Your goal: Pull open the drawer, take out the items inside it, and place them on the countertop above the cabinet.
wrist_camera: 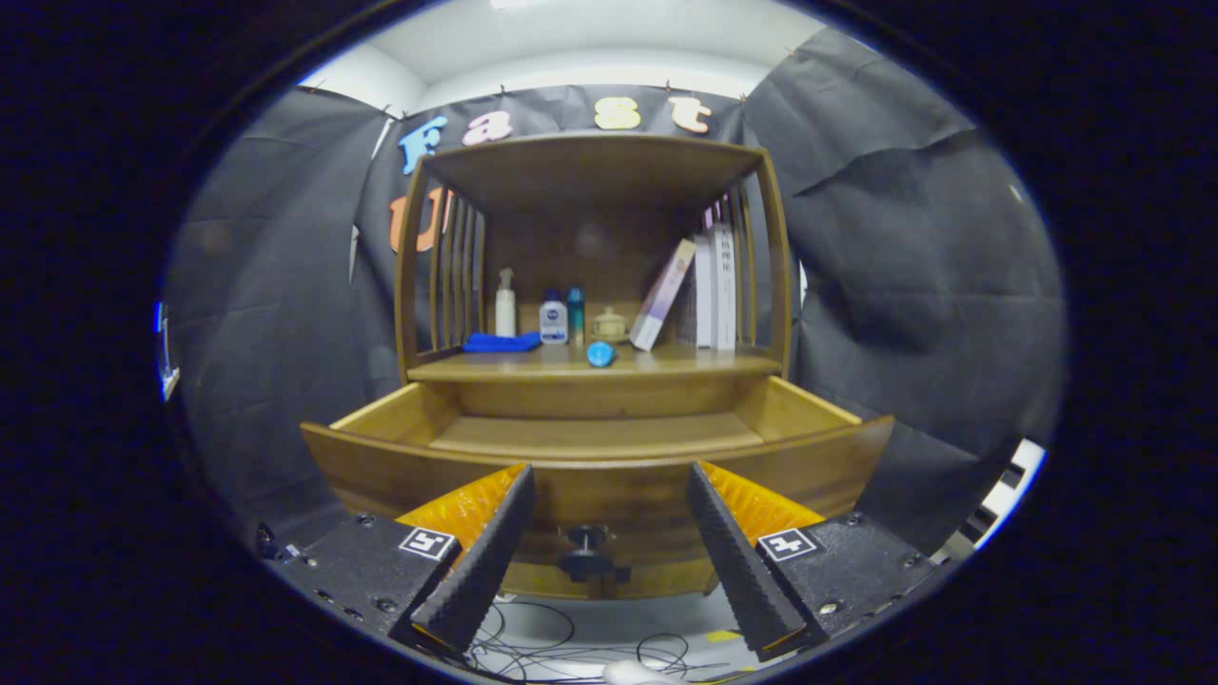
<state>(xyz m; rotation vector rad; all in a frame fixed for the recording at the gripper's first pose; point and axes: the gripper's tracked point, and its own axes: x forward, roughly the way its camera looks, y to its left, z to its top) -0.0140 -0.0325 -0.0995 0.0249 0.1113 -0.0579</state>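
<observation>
The gripper (609,495) is spread wide and holds nothing, framing the pulled-out drawer's (609,476) knob (587,557) (untouched).

Front part of the drawer (590,433) floor behind its front panel; book (723,285) print too small.

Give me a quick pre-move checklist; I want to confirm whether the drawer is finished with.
1. Drawer pulled open: ok.
2. Visible drawer floor bare of items: ok; front strip behind its panel: cannot tell.
3. Tongs open, holding nothing: ok.
4. Knob between the fingers, untouched: ok.
5. Blue round item resting on countertop front edge: ok.
6. Blue cloth, bottles and books on countertop: ok.
</observation>
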